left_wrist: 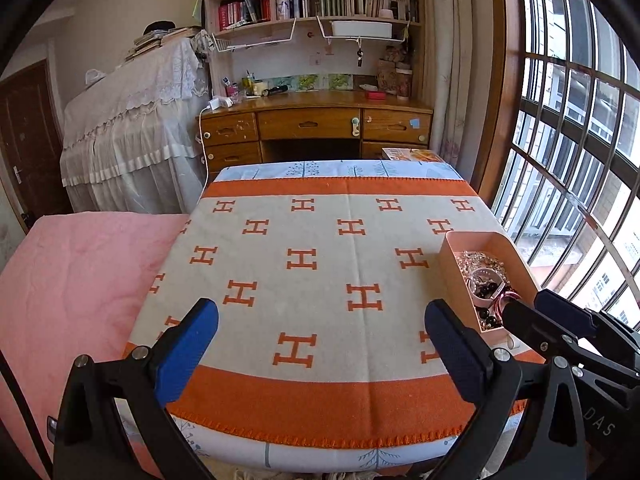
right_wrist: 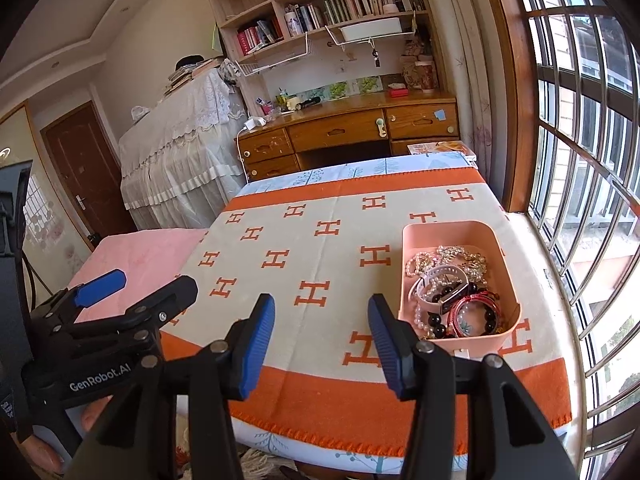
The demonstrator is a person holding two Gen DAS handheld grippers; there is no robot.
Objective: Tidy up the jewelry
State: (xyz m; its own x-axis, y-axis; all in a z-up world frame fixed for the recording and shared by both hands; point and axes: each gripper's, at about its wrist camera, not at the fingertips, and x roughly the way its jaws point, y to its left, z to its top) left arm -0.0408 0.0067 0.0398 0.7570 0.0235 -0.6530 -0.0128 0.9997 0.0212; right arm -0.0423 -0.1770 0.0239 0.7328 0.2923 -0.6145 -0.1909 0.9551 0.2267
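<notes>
A pink box [right_wrist: 416,236] sits at the right of the table on an orange and cream blanket [right_wrist: 320,264]. It holds a pile of jewelry [right_wrist: 456,292]: pearl strands, dark bead bracelets, a red bangle and a white watch. The box also shows in the left wrist view [left_wrist: 452,264]. My right gripper [right_wrist: 322,320] is open and empty, above the front of the table just left of the box. My left gripper [left_wrist: 320,332] is open and empty over the front middle of the blanket. The right gripper's body [left_wrist: 568,332] shows beside the box in the left wrist view.
A pink-covered bed [left_wrist: 80,272] lies left of the table. A wooden desk [left_wrist: 320,120] with shelves stands behind it. A barred window [right_wrist: 580,160] runs along the right. A lace-covered piece of furniture [left_wrist: 132,136] stands at the back left.
</notes>
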